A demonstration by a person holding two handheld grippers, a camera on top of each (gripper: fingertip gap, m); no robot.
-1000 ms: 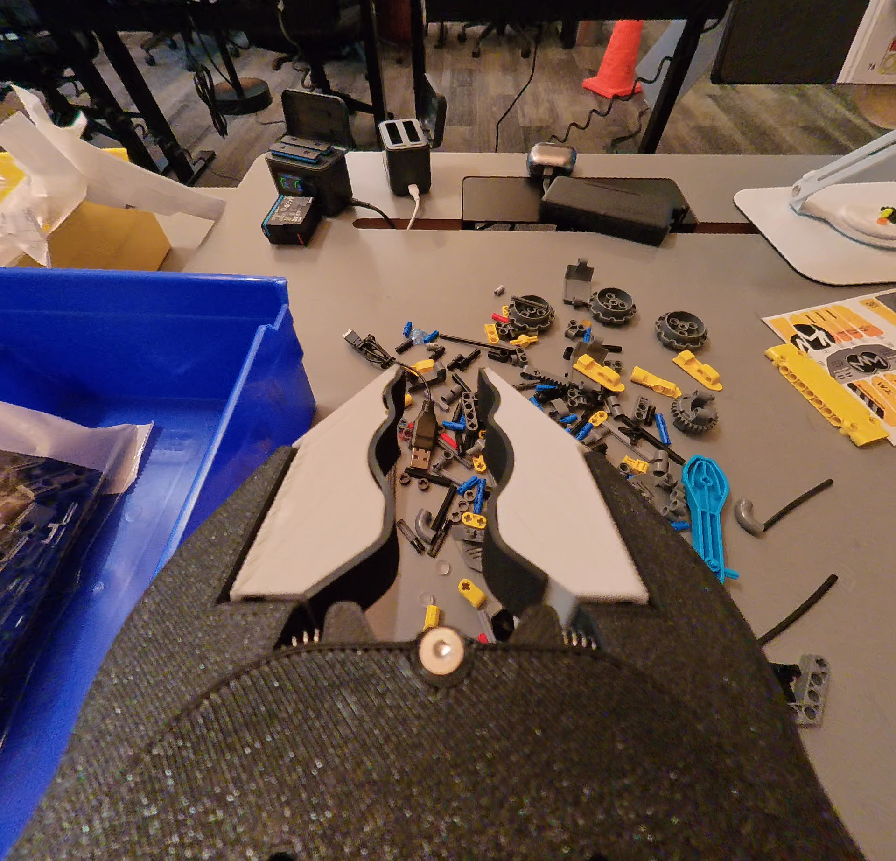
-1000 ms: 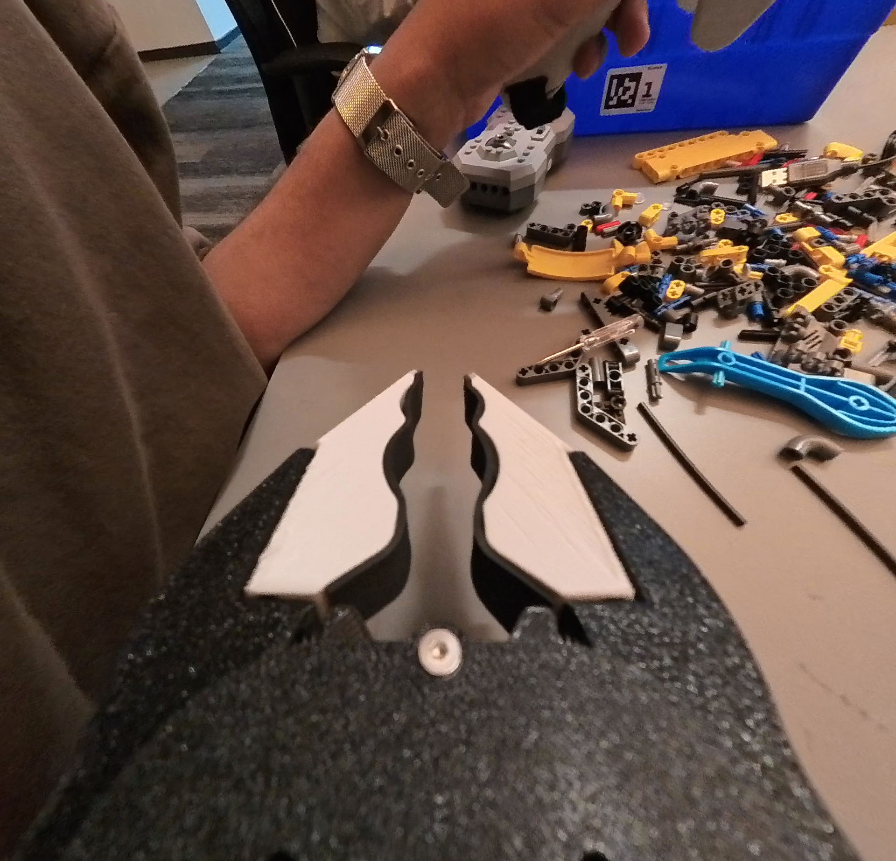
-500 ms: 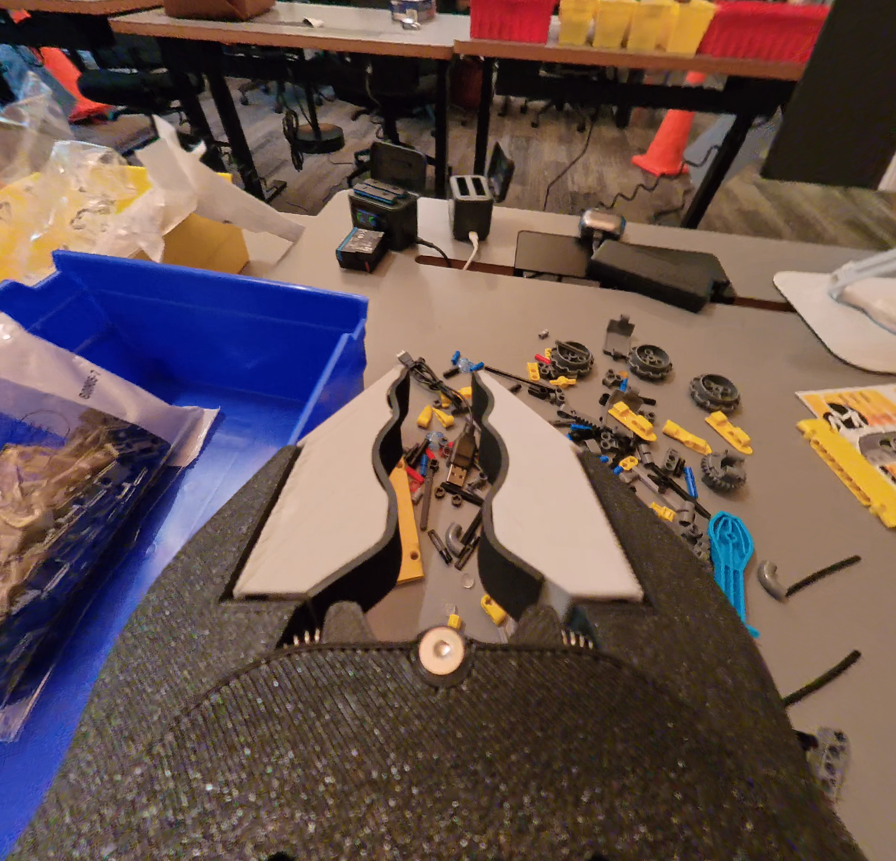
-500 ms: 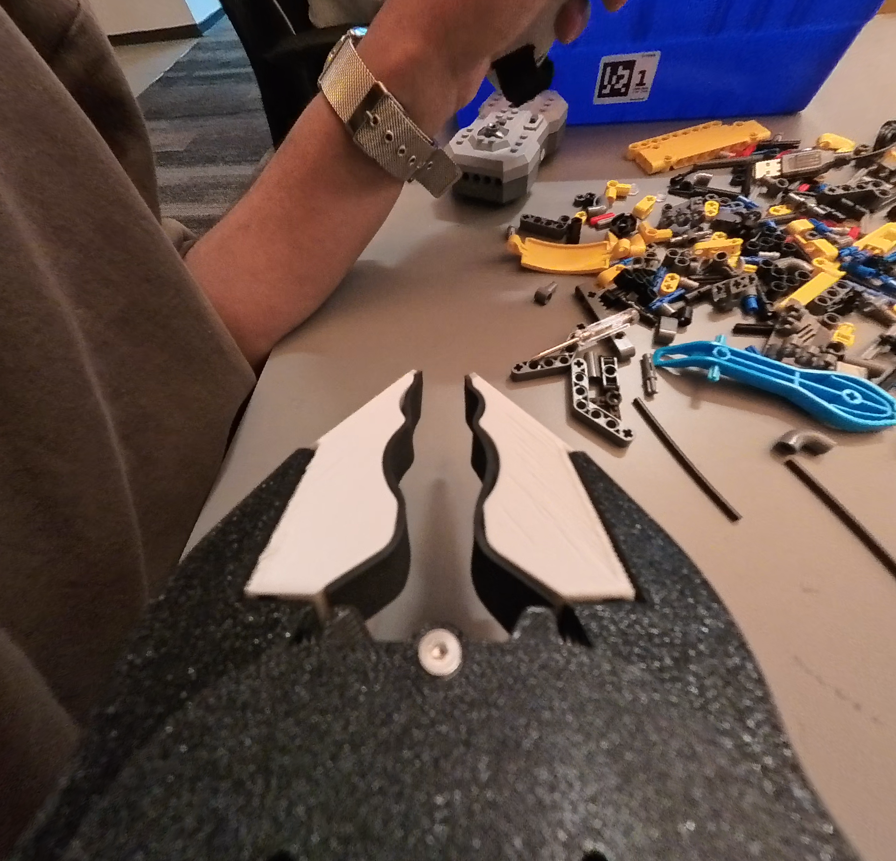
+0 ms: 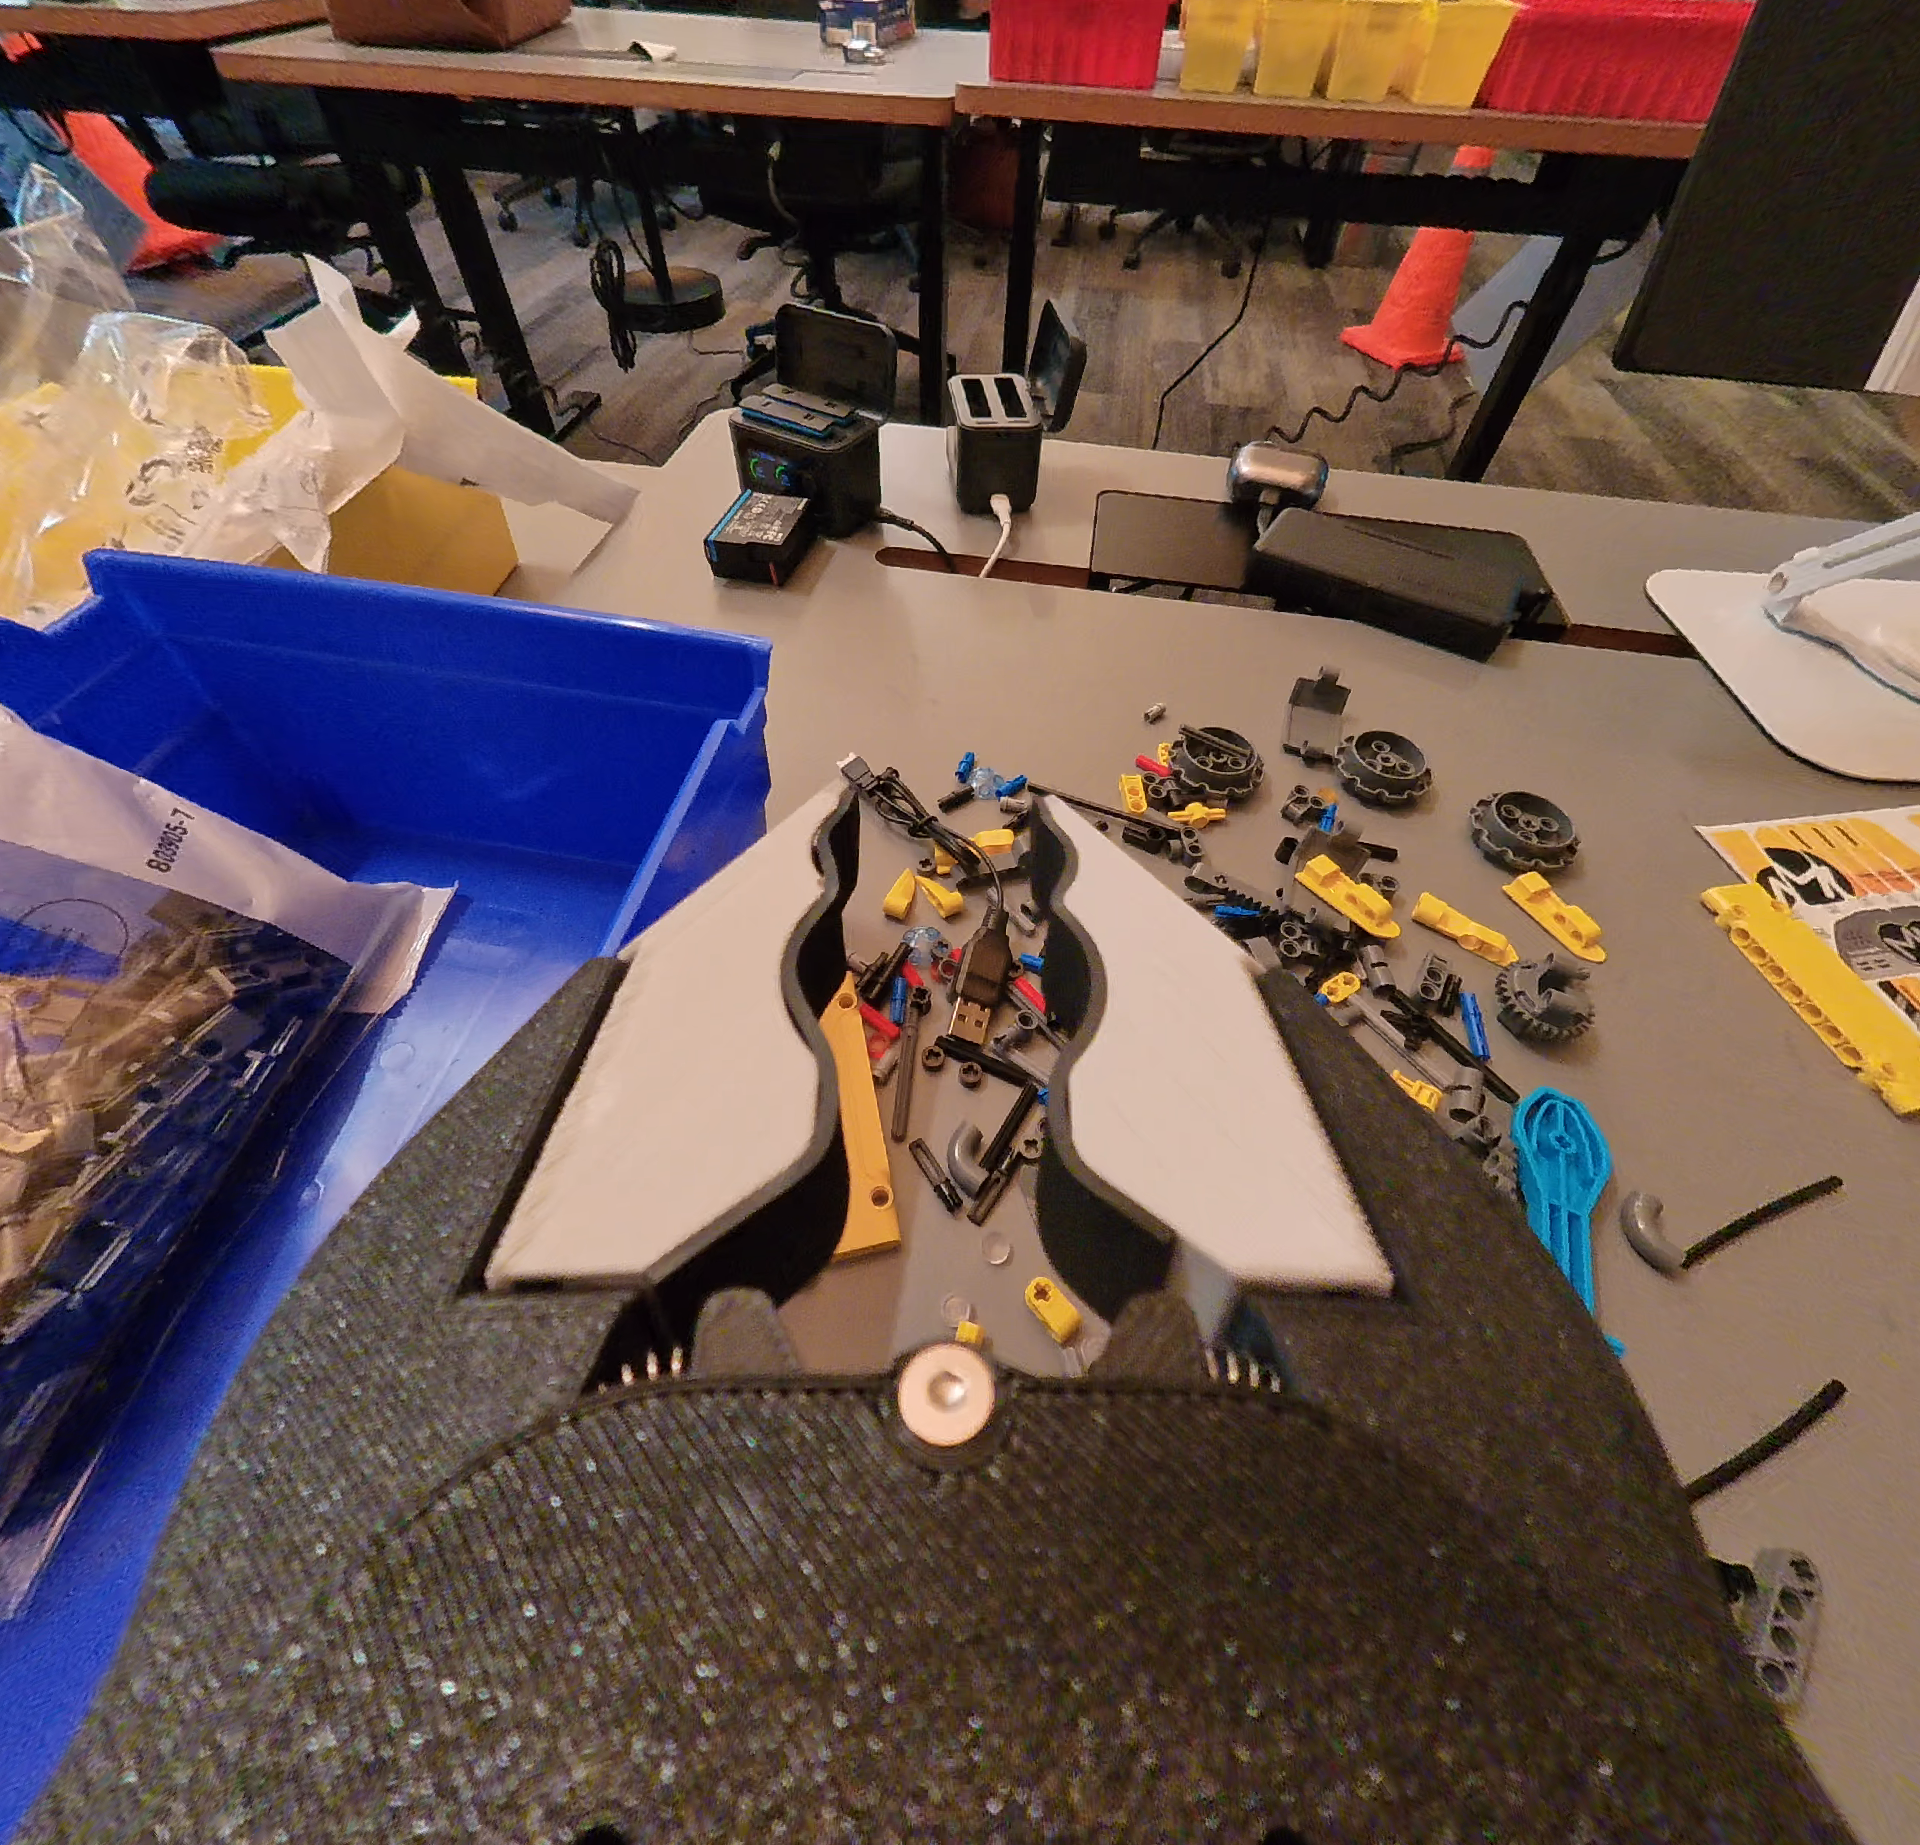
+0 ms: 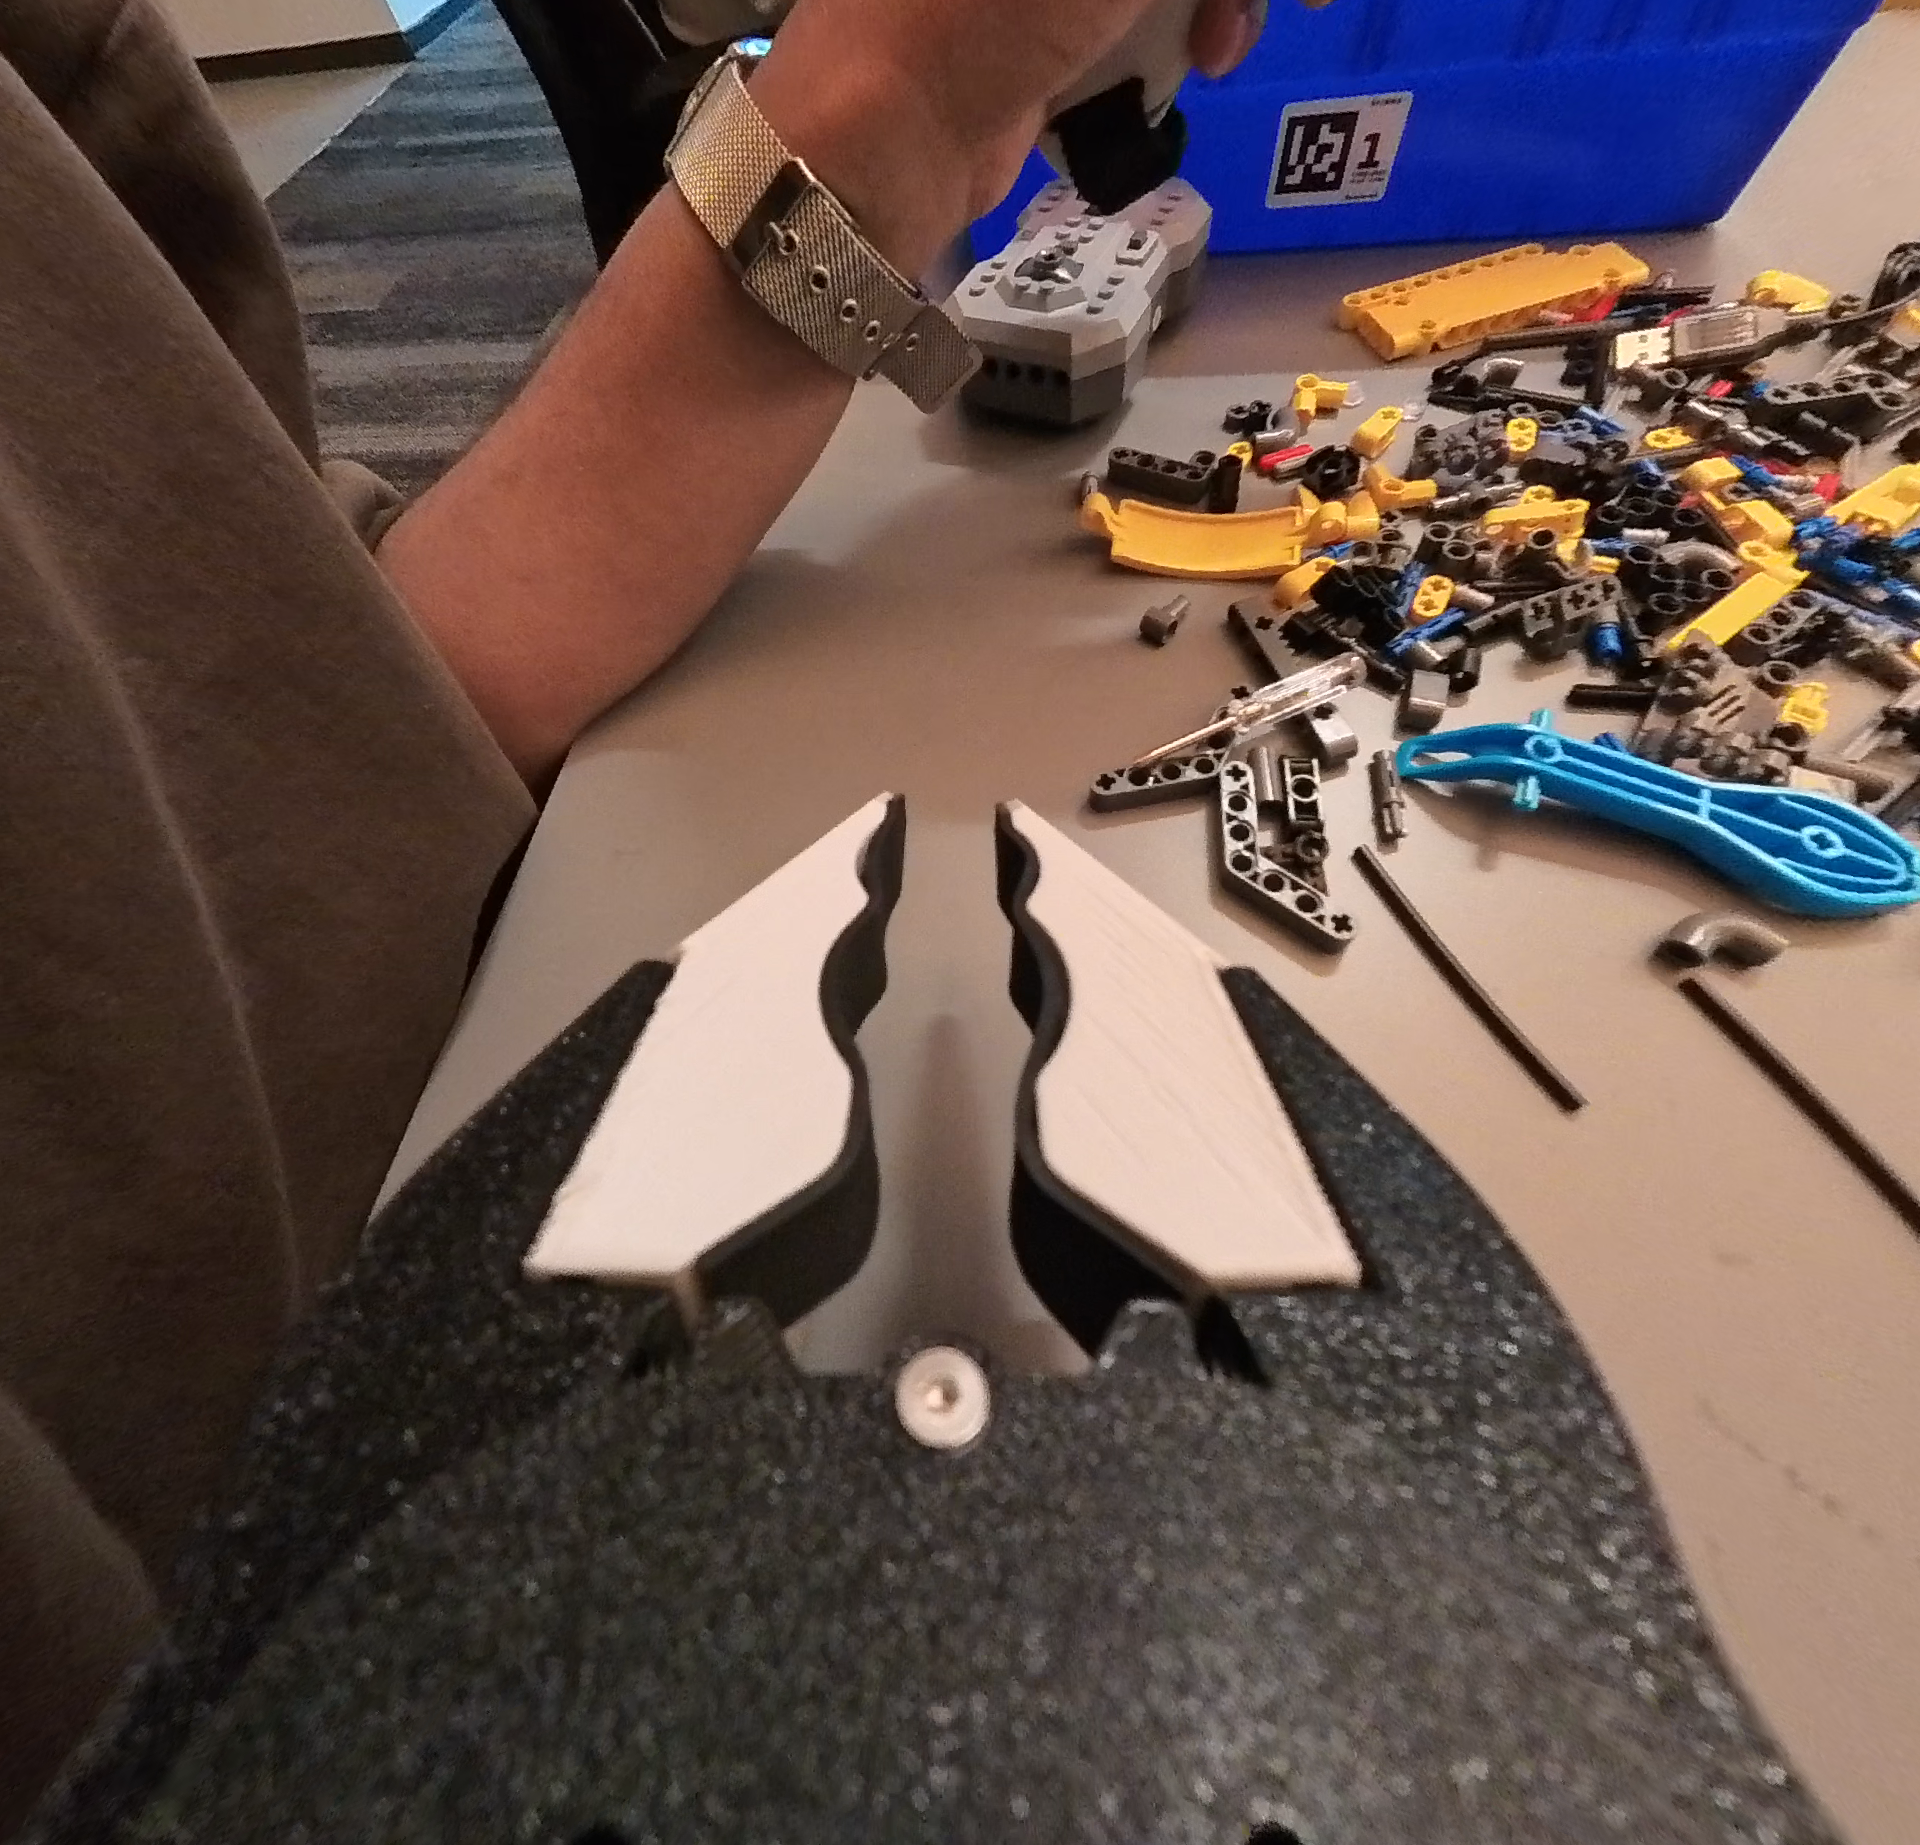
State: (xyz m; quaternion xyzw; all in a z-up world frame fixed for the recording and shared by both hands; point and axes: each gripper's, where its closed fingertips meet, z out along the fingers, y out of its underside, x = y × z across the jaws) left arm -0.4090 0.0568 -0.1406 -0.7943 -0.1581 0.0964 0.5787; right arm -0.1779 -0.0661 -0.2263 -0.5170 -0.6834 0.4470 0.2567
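My left gripper is open and empty, held above a scattered pile of small building-toy parts on the grey table. Between its fingers I see a black USB plug with its cable and a long yellow beam. My right gripper is open with a narrow gap and empty, low over bare table near the front edge. The parts pile lies to its right. A hand with a metal watch holds the left gripper's handle above a grey block unit.
A blue bin with a plastic bag of parts stands left of the pile. A light-blue tool, black rods, a sticker sheet and chargers are around. My brown sleeve fills the left. One gripper's finger ends stand about 25 cm off the other's.
My left gripper has risen, tilted up and shifted left toward the blue bin; the yellow beam now shows between its fingers. The right gripper has hardly moved.
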